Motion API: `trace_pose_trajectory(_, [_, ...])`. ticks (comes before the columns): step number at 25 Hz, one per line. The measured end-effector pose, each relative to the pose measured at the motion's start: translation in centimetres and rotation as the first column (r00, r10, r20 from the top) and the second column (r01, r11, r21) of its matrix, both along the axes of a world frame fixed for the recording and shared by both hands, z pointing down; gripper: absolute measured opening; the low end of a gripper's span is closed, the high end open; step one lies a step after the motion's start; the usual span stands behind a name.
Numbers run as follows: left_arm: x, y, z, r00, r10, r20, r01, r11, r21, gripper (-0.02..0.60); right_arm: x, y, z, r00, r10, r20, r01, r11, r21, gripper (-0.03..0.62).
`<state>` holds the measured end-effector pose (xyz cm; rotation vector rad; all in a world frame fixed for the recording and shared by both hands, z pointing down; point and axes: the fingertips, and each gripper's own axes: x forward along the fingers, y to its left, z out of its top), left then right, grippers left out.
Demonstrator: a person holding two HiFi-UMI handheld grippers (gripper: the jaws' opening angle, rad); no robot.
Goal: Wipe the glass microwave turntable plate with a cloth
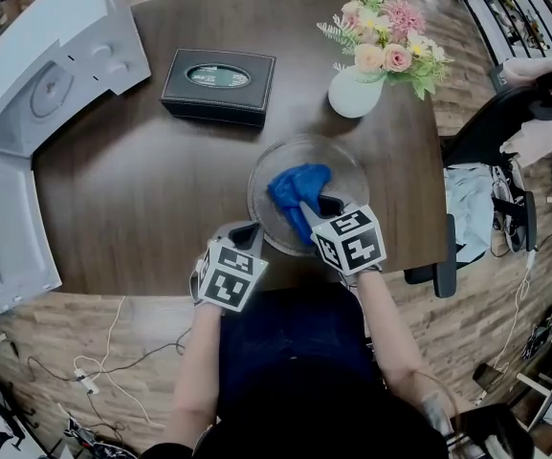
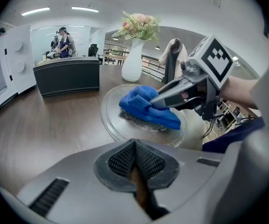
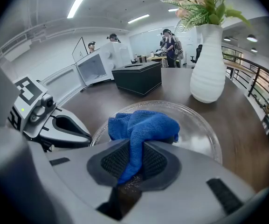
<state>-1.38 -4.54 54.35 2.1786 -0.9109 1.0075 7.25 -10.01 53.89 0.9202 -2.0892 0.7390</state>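
Observation:
A round clear glass turntable plate (image 1: 344, 161) lies flat on the dark wood table (image 1: 142, 199), near its front edge. On the plate rests a bunched blue cloth (image 1: 297, 185) (image 2: 143, 105) (image 3: 146, 125). My right gripper (image 1: 314, 220) (image 3: 133, 161) is shut on the cloth's near end, with cloth pinched between its jaws. To the left of the plate, my left gripper (image 1: 251, 229) (image 2: 135, 158) hangs at the table's front edge, shut with nothing in it.
A black tissue box (image 1: 218, 84) sits behind the plate. A white vase of flowers (image 1: 354, 92) stands at the back right. An open white microwave (image 1: 36, 94) fills the left side. An office chair (image 1: 505, 113) stands right of the table.

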Motion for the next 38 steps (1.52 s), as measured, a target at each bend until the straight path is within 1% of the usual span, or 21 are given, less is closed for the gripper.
trace_pose_trajectory(7, [0.1,-0.1,-0.1,1.000,0.003,-0.004,-0.002,1.000,0.006,0.003,1.8,-1.0,0.0,1.000,0.025,-0.016,-0.025,1.000,-0.002,0.054])
trace_pose_trajectory(14, [0.0,0.1,0.0,1.000,-0.006,-0.003,0.006,1.000,-0.004,0.003,3.5,-2.2,-0.2,0.998,0.056,-0.023,-0.056,0.998,-0.005,0.055])
trace_pose_trajectory(20, [0.0,0.1,0.0,1.000,-0.006,-0.003,0.006,1.000,-0.004,0.003,5.3,-3.3,-0.2,0.993,0.118,-0.008,-0.118,0.993,-0.010,0.056])
trace_pose_trajectory(25, [0.0,0.0,0.0,1.000,0.000,-0.001,0.000,1.000,-0.003,0.003,6.6,-4.2,-0.2,0.990,0.142,-0.019,-0.142,0.990,-0.003,0.057])
trace_pose_trajectory(34, [0.0,0.1,0.0,1.000,-0.017,-0.004,0.017,1.000,-0.009,0.003,9.7,-6.1,-0.9,0.972,0.224,-0.070,-0.221,0.974,0.052,0.058])
trace_pose_trajectory(38, [0.0,0.1,0.0,1.000,-0.016,-0.003,0.016,1.000,-0.010,0.003,11.7,-6.6,-0.4,0.954,0.276,-0.119,-0.263,0.958,0.112,0.058])
